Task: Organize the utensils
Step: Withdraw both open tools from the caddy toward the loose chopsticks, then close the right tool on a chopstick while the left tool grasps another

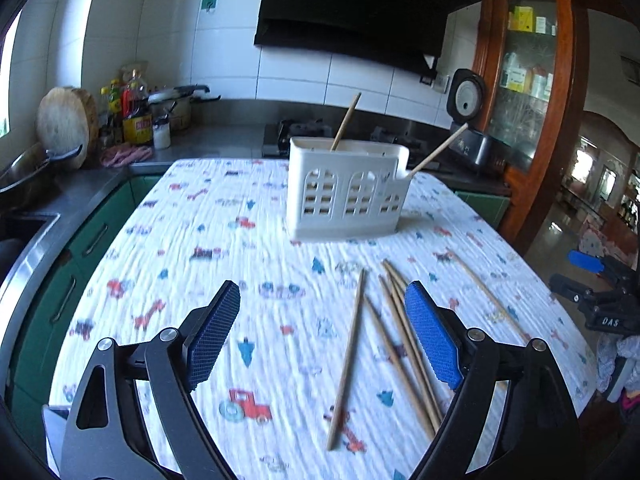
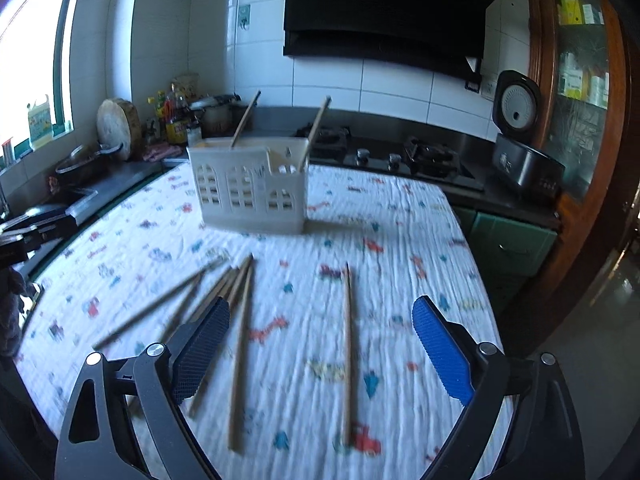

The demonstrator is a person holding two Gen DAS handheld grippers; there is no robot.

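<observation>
Loose wooden chopsticks (image 1: 394,332) lie scattered on the desk (image 1: 192,216), which is covered by a white cloth printed with small vehicles. In the left wrist view one chopstick (image 1: 347,356) lies between the pads of the left claw (image 1: 324,332), running from about six o'clock up toward twelve, and the rest fan out at about three o'clock, partly under the right pad. That claw is spread wide with nothing pinched.

In the right wrist view a single chopstick (image 2: 347,354) lies lengthwise between the pads of the right claw (image 2: 322,350), a little right of centre, and a second one (image 2: 239,356) lies near the left pad. This claw is also spread and grips nothing.

Farther off, at twelve o'clock, stands a white holder (image 1: 346,192) with two chopsticks leaning in it.
</observation>
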